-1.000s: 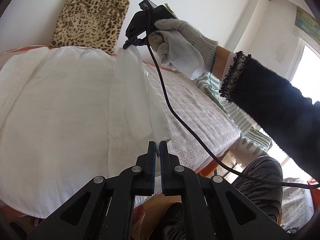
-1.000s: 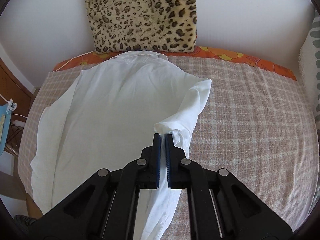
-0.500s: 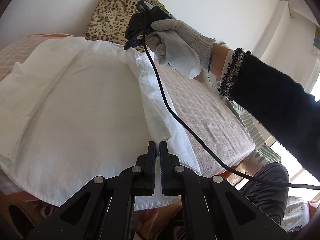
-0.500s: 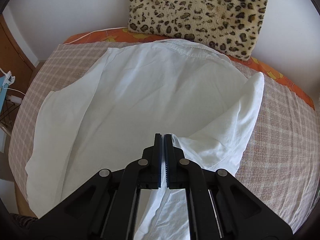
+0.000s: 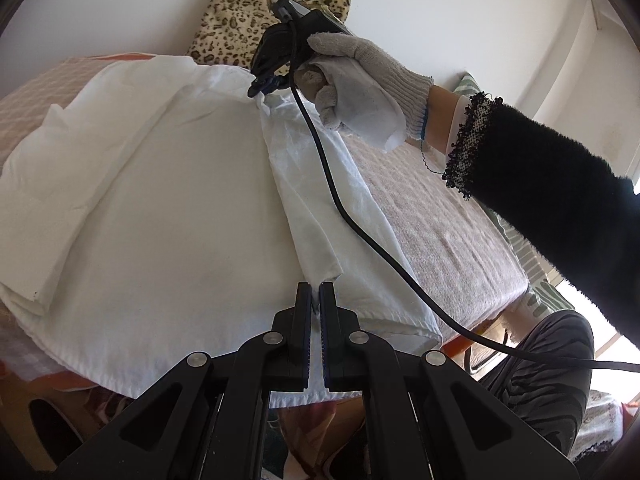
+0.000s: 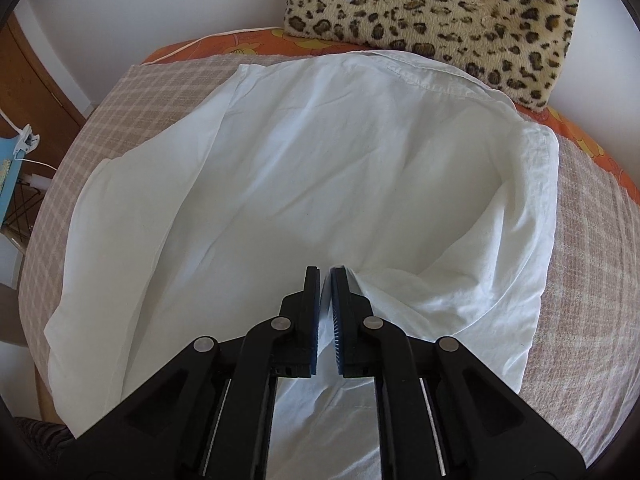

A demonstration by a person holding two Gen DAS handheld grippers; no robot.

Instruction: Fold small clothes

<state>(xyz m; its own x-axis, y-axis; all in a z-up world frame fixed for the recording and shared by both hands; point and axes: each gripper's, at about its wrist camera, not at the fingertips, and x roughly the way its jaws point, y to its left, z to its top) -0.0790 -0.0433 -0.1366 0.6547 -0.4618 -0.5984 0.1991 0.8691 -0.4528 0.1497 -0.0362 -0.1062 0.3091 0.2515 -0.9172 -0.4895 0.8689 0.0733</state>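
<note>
Left gripper (image 5: 315,294): jaws pinched tight on a fold of the white shirt (image 5: 168,208), near its hem at 6 o'clock in left cam. Right gripper (image 6: 327,280): jaws just starting to part, thin bit of folded sleeve between them; can't tell if pads press it. Gloved hand (image 5: 356,88) carries it at 12 o'clock, cable (image 5: 360,236) trailing. Shirt lies on checked bedcover (image 6: 592,264), collar toward leopard cushion (image 6: 440,8).

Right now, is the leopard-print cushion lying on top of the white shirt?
No. The leopard-print cushion leans against the wall behind the white shirt, whose collar edge lies in front of it on the checked cover.
</note>
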